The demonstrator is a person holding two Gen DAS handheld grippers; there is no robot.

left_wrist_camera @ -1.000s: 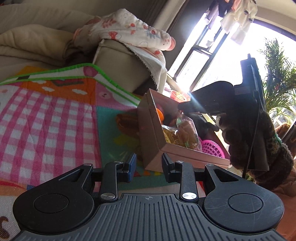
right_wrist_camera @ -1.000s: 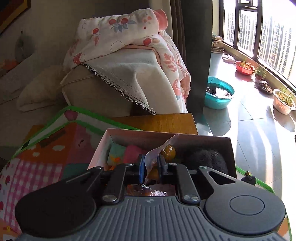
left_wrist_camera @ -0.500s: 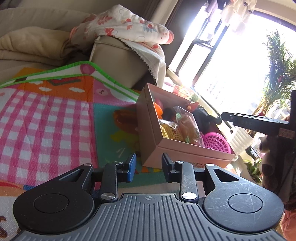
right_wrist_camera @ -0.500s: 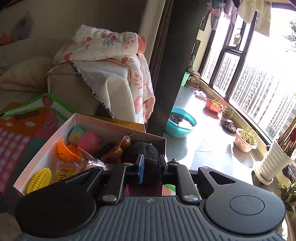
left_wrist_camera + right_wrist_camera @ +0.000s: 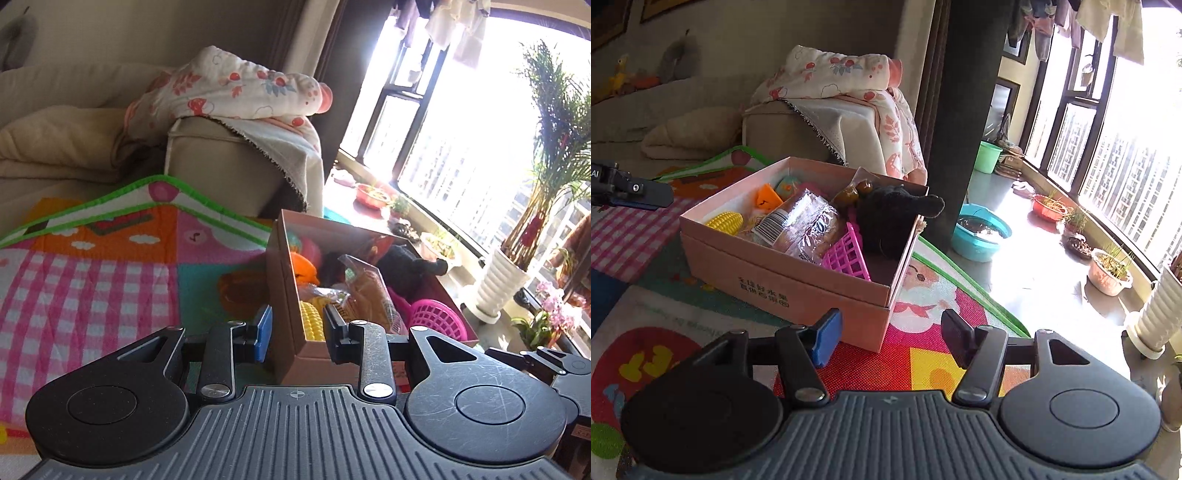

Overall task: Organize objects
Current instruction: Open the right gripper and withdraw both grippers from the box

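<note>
Two claws, neither gripping | right claw (image 5: 890, 338): has let go of bagged snack (image 5: 798, 225), pulled back, jaws opening, empty | left claw (image 5: 297, 328): narrow gap, empty | snack lies in pink box (image 5: 812, 284) on play mat (image 5: 923, 295); judged deposited | right view alone shows box front.

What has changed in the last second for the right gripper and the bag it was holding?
The right gripper let go of the clear snack bag, which now lies in the pink box, and drew back from above the box to its near corner; its jaws are opening, nothing between them. The left gripper remains partly open and empty.
</note>
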